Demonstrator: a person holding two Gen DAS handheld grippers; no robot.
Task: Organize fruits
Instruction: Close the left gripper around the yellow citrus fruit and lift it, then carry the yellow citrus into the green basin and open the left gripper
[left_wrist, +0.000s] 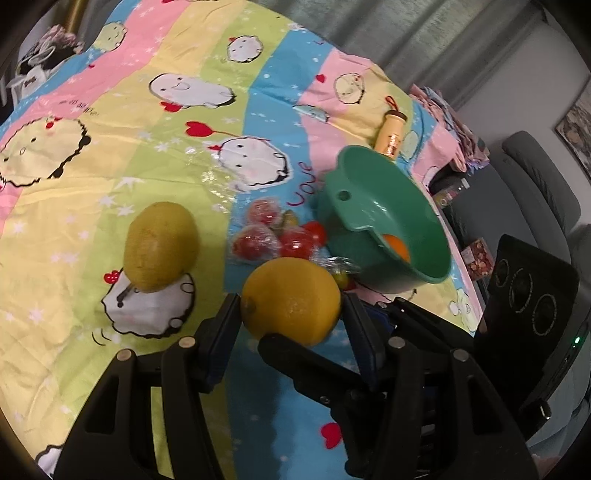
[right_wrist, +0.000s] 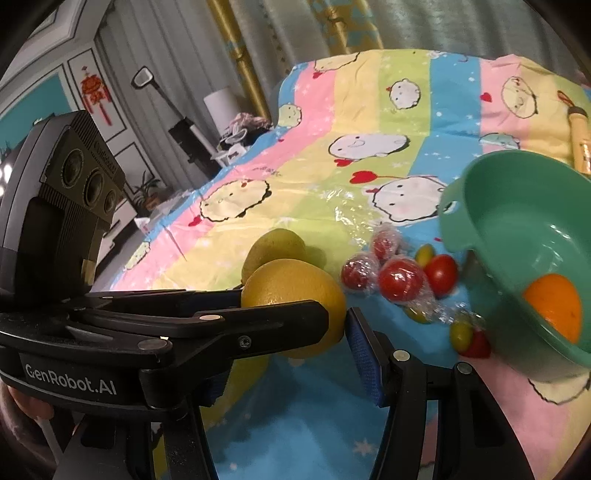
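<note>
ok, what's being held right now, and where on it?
The yellow fruit, clamped by the left gripper on two opposite sides. The right gripper has one pad against its side; the other pad is hidden, so its grip is unconfirmed.

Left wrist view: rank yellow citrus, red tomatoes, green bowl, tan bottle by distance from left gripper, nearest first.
1. Yellow citrus, between the left gripper's jaws.
2. Red tomatoes, just beyond it.
3. Green bowl, farther right.
4. Tan bottle, behind the bowl.

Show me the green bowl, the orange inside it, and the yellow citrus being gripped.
green bowl (right_wrist: 480, 236), right wrist view, outer wall.
orange (right_wrist: 554, 306), right wrist view, exposed face.
yellow citrus (left_wrist: 291, 299), left wrist view, front skin.
</note>
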